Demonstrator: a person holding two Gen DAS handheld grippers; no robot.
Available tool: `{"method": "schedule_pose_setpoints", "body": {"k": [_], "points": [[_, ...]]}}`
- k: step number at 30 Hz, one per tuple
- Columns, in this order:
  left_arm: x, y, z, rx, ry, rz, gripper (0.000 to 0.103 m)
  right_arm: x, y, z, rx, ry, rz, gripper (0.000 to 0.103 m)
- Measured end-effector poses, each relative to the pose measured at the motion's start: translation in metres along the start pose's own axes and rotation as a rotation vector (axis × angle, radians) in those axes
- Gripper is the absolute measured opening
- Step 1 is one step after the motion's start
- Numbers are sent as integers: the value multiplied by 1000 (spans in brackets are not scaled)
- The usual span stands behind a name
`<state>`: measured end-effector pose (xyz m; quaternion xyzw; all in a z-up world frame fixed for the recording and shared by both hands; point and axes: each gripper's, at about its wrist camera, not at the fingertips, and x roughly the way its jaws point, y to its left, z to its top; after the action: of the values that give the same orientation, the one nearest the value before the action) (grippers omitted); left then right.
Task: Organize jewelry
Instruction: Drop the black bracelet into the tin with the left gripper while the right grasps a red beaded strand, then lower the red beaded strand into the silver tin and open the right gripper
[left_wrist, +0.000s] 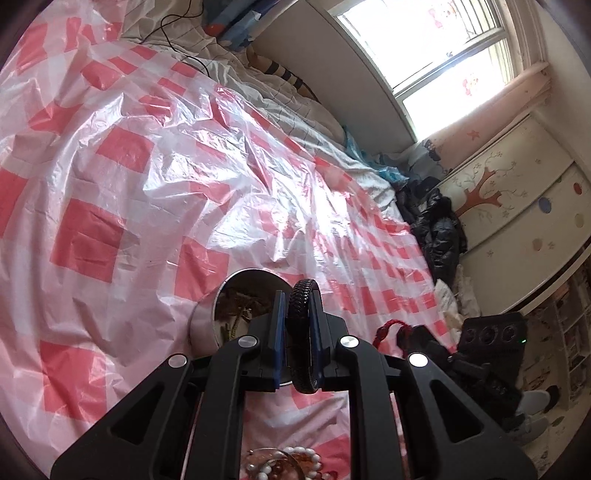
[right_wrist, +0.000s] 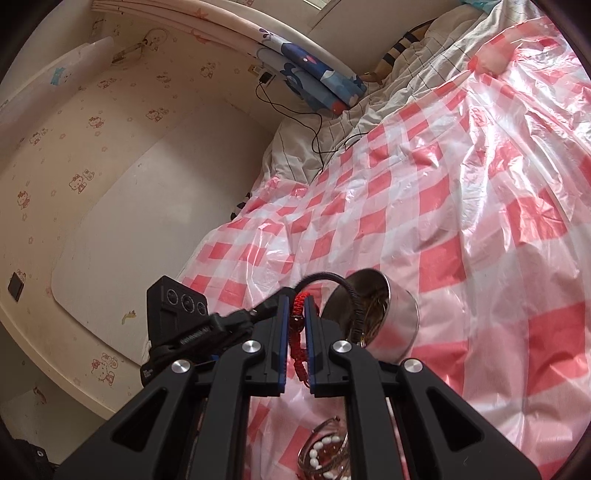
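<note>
Left wrist shows the left gripper (left_wrist: 299, 306) clenching a black bracelet (left_wrist: 301, 332), the right gripper (right_wrist: 295, 332) clenching a red cord bracelet (right_wrist: 297, 347), neither yet in the metal tin (right_wrist: 399, 321).

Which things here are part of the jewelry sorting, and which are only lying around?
Part of the job:
- black braided bracelet, in the left hand-held gripper
- red woven cord bracelet, in the right hand-held gripper
- round metal tin
- white bead bracelet

Lying around:
- black padded jacket
- black cable
- blue patterned cloth

Black angular linkage arms, silver round screws, blue-padded fingers (left_wrist: 279, 325).
</note>
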<state>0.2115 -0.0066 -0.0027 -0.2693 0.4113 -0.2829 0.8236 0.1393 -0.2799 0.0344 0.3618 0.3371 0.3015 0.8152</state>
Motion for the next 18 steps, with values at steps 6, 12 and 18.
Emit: {"method": "schedule_pose_setpoints", "body": {"k": [6, 12, 18], "points": [[14, -8, 0, 95, 55, 194, 22, 27, -3, 12, 14, 18, 4, 9], [-11, -5, 9, 71, -26, 211, 42, 47, -12, 16, 65, 29, 61, 9], [-34, 8, 4, 22, -35, 230, 47, 41, -24, 12, 13, 28, -217, 44]]}}
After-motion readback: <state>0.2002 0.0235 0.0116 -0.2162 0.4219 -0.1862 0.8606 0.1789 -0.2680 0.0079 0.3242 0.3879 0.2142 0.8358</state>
